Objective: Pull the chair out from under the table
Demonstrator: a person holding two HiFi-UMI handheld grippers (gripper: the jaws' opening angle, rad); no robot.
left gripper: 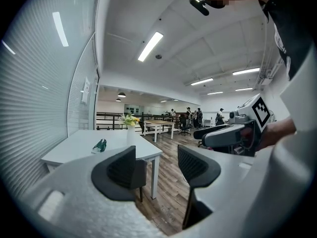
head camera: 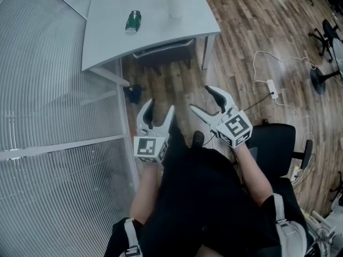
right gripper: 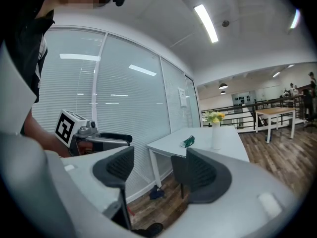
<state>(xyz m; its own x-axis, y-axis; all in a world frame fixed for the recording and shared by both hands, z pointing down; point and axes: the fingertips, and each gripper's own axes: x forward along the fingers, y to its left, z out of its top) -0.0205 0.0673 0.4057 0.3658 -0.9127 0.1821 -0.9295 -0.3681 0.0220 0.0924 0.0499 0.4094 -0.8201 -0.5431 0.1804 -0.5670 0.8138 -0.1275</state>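
Left tool, right tool, one chair

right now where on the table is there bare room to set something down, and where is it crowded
The table is bare left of the green object and along its near edge above the chair. The far end is tighter: the green object and the vase stand there, with a free strip between them.

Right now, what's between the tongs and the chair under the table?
Head view: only bare wood floor up to the chair; a small dark item lies aside by the table leg.
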